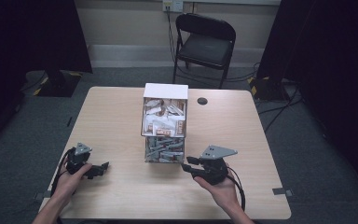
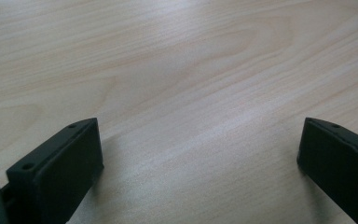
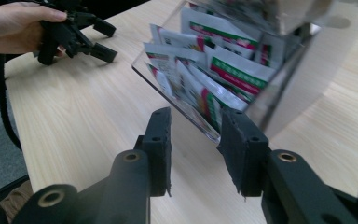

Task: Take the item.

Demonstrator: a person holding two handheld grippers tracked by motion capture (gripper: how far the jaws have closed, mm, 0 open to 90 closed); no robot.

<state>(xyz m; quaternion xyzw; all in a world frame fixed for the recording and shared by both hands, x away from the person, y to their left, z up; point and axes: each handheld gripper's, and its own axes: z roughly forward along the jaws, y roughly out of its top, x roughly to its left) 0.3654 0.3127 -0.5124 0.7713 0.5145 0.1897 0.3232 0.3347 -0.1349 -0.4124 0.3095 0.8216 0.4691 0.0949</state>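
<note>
Jaws, left: spread wide on my left gripper (image 1: 103,166), with nothing but bare light wooden tabletop (image 2: 182,70) between them; that hand rests on the tabletop near its front left edge, well apart from the work.
Jaws, right: partly spread on my right gripper (image 3: 198,140), a clear gap between the two black pads and nothing pinched; they point at the near lower corner of the dispenser.
Thing in hand: the clear acrylic two-tier dispenser box (image 1: 164,123) stands at the middle of the tabletop, upright, with a white top panel.
Upper tier: stuffed with white paper sachets (image 1: 164,116) printed in red and brown.
Lower tier: holds the green-and-red printed packets (image 3: 214,74), leaning against the clear front wall, just beyond my right jaws.
Done so far: I judge only the approach is made; my right gripper is near the box, just beside its front right corner.
Left to do: reach into the lower tier, close on one packet, draw it out and set it down.
Beyond: a black folding chair (image 1: 205,39) stands past the far edge.
</note>
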